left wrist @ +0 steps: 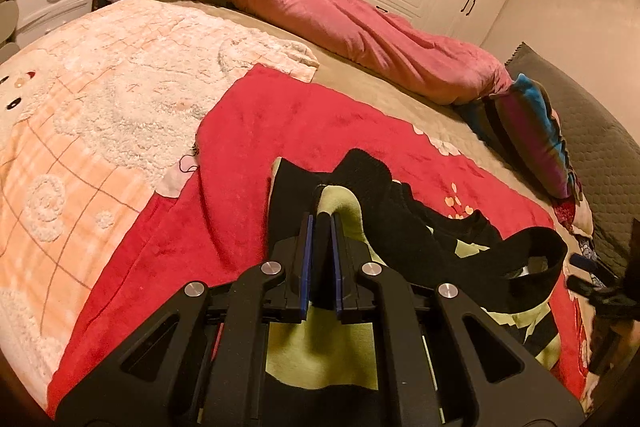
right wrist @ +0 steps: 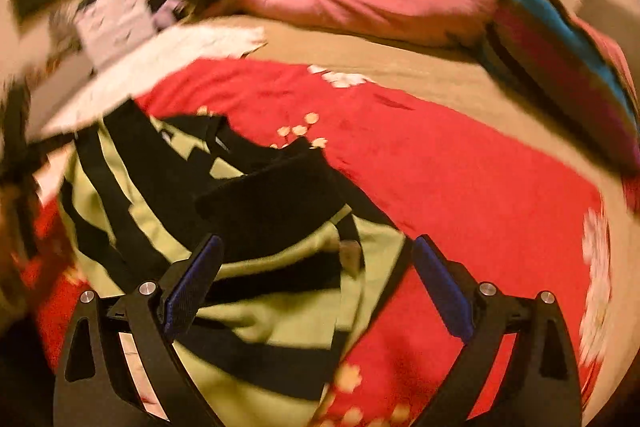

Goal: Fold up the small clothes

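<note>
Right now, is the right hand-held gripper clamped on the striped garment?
No, the right hand-held gripper stands wide open above the striped garment, pads clear of it.

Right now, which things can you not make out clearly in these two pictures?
- Left wrist view: the garment near its own gripper; the left gripper covers the gripped fold.
- Left wrist view: a dark blurred object, cut off by the right edge.
- Right wrist view: the drawers, smeared by motion blur.
</note>
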A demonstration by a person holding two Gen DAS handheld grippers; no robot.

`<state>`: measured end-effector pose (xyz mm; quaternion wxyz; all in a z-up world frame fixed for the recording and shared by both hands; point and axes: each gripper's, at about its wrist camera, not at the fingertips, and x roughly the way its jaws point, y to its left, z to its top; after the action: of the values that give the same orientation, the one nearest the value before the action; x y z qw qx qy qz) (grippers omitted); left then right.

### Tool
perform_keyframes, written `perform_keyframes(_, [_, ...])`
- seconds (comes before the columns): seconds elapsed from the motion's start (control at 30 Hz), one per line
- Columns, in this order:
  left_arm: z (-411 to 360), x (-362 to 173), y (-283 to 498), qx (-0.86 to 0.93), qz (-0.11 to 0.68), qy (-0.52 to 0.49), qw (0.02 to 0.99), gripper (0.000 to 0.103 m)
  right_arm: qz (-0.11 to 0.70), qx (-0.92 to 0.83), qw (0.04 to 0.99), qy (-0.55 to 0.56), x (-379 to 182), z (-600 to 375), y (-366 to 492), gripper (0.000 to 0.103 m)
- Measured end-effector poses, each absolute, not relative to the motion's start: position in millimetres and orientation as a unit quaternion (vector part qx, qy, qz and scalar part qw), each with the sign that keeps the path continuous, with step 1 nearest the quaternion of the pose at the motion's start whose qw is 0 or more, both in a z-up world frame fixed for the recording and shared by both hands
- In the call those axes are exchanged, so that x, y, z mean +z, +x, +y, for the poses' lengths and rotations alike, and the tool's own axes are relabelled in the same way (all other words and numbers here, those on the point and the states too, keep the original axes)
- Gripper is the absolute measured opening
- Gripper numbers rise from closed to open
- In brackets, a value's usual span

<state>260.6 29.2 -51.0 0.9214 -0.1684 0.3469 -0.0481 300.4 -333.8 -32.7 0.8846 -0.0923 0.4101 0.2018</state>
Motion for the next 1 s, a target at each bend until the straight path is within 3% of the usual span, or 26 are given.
perform_keyframes(0.1, [30,-53,261,-0.048,0.351,-0.170,0.920,0.003,0.415,0.198,0.876,-0.146,-46,-313,317,0.094])
perform_keyframes(0.13, [30,-54,262,-0.048,0.352,-0.171,0.919,0.003,0.416,0.203,0.873,-0.153,-50,-307,322,0.087])
perform_keyframes(0.17, [31,-55,264,-0.050,0.355,-0.172,0.918,0.003,0.418,0.210,0.870,-0.155,-53,-303,326,0.070])
perform_keyframes(0.2, [31,-57,267,-0.053,0.359,-0.175,0.915,0.003,0.423,0.215,0.867,-0.153,-55,-300,330,0.059])
perform_keyframes(0.23, [31,-59,269,-0.052,0.362,-0.177,0.914,0.003,0.435,0.219,0.862,-0.139,-58,-298,335,0.036])
perform_keyframes(0.27, [31,-61,272,-0.052,0.365,-0.180,0.912,0.003,0.441,0.221,0.861,-0.126,-60,-300,336,0.022])
perform_keyframes(0.33, [29,-65,275,-0.053,0.371,-0.178,0.910,0.003,0.442,0.213,0.867,-0.085,-59,-305,338,0.017])
perform_keyframes(0.5, [30,-61,274,-0.048,0.370,-0.173,0.911,0.000,0.421,0.167,0.888,0.085,-43,-357,335,0.014])
perform_keyframes(0.67, [31,-30,263,-0.065,0.288,-0.177,0.939,0.000,0.388,0.133,0.891,0.194,-39,-393,335,0.011])
perform_keyframes(0.9, [19,-59,286,-0.025,0.340,-0.134,0.930,0.001,0.420,0.080,0.891,0.150,-69,-377,353,0.012])
perform_keyframes(1.0, [30,-76,289,-0.007,0.369,-0.150,0.917,0.015,0.438,0.055,0.887,0.132,-84,-372,356,0.024])
